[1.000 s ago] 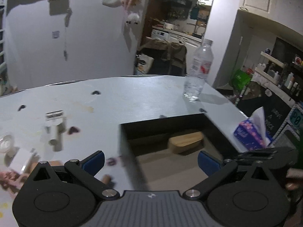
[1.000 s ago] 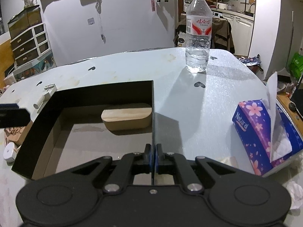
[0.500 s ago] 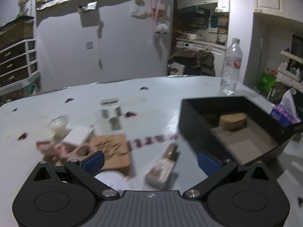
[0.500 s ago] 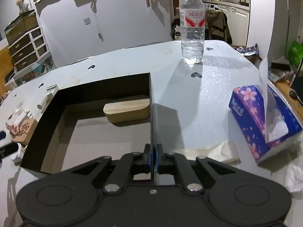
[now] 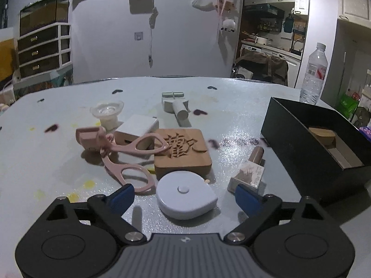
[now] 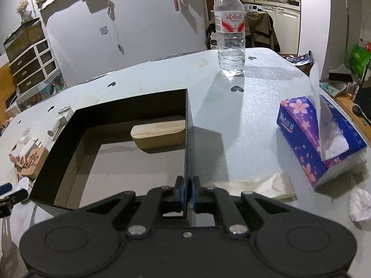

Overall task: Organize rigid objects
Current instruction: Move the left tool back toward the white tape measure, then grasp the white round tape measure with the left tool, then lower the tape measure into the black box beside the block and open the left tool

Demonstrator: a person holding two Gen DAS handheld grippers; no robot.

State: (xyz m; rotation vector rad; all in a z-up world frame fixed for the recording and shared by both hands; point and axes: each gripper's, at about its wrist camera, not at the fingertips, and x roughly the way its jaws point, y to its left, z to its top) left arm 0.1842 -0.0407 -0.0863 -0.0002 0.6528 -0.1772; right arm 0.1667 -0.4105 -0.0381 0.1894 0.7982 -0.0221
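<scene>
My left gripper (image 5: 184, 195) is open and empty, low over the table, with a white round tape measure (image 5: 186, 194) between its jaws. Beyond it lie a carved wooden block (image 5: 183, 151), a pink eyelash curler (image 5: 125, 155), a small bottle with a boxy label (image 5: 249, 169), a white adapter (image 5: 138, 125), a clear cup (image 5: 107, 113) and a grey cylinder piece (image 5: 176, 106). My right gripper (image 6: 188, 193) is shut on the right wall of the black box (image 6: 188, 139), which holds one wooden block (image 6: 160, 133). The box also shows in the left wrist view (image 5: 308, 143).
A water bottle (image 6: 230, 34) stands at the far side of the table. A purple tissue box (image 6: 320, 139), a folded napkin (image 6: 255, 185) and a crumpled tissue (image 6: 360, 205) lie right of the box. The table edge is close on the right.
My left gripper has swung left from over the box to the loose items and come low by the tape measure. My right gripper has kept its hold on the box wall.
</scene>
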